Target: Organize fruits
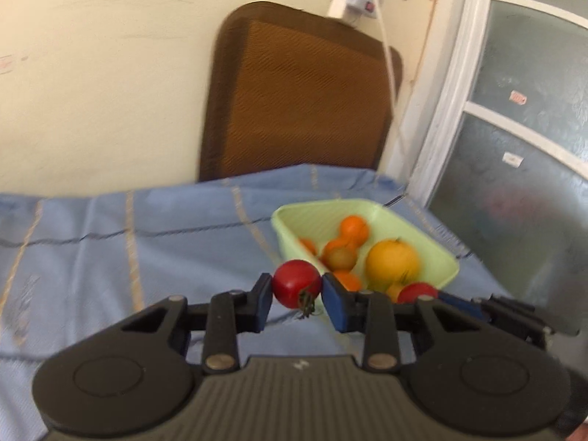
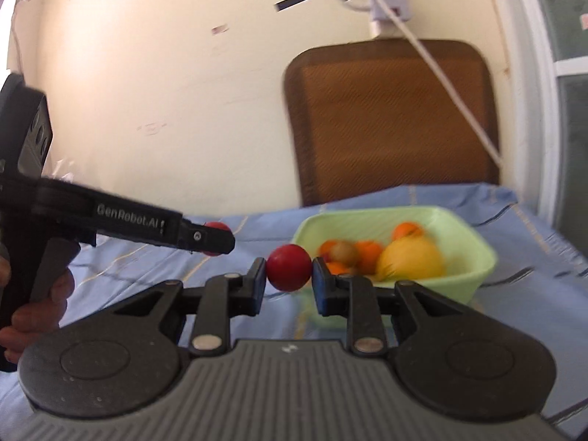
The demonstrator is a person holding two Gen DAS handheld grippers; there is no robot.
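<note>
My left gripper (image 1: pixel 297 290) is shut on a red tomato (image 1: pixel 296 283) with a green stem, held above the blue cloth just left of the pale green bowl (image 1: pixel 290 217). My right gripper (image 2: pixel 289 271) is shut on another red tomato (image 2: pixel 289 267), held in front of the same bowl (image 2: pixel 481 257). The bowl holds several small orange fruits (image 1: pixel 353 228) and a large yellow-orange fruit (image 1: pixel 392 262). In the right wrist view the left gripper (image 2: pixel 217 240) shows at the left with its tomato (image 2: pixel 217 226). In the left wrist view the right gripper's tomato (image 1: pixel 417 291) shows at the bowl's near edge.
A blue checked cloth (image 1: pixel 110 242) covers the table. A brown chair back (image 1: pixel 301 92) stands behind the table against a cream wall. A white cable (image 2: pixel 448 84) hangs from a wall socket. A frosted glass door (image 1: pixel 522 147) is at the right.
</note>
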